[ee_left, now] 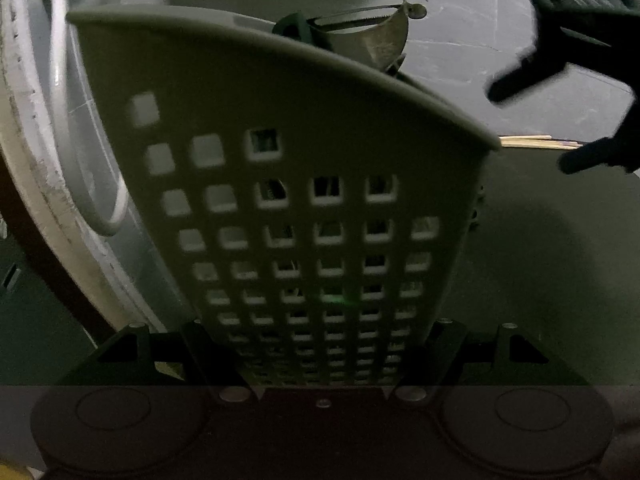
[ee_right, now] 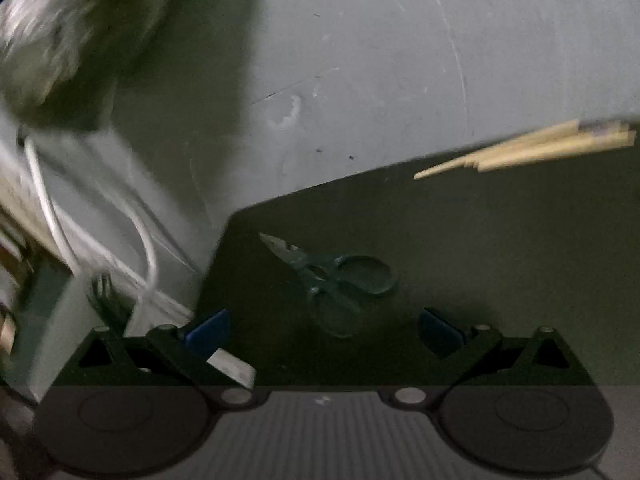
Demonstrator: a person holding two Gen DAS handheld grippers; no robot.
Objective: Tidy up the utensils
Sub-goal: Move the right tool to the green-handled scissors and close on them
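Observation:
A grey plastic utensil basket (ee_left: 304, 184) with square holes fills the left wrist view. My left gripper (ee_left: 320, 344) is shut on its lower part, one finger on each side. A metal peeler-like tool (ee_left: 384, 36) and a dark handle (ee_left: 296, 26) stick out above its rim. Dark-handled scissors (ee_right: 336, 280) lie shut on a dark mat (ee_right: 480, 260). My right gripper (ee_right: 324, 330) hovers just before them, open, with nothing between its blue pads (ee_right: 208, 330). That right gripper (ee_left: 532, 132) also shows at the upper right of the left wrist view. Wooden chopsticks (ee_right: 540, 150) lie at the mat's far right edge.
A white cable (ee_right: 148, 256) loops along the left, beside a white rimmed object (ee_left: 24, 160). A dark fork-like item (ee_right: 102, 284) sits near the cable. Behind the mat spreads a scratched grey surface (ee_right: 380, 60). The chopsticks (ee_left: 536, 142) peek out behind the basket.

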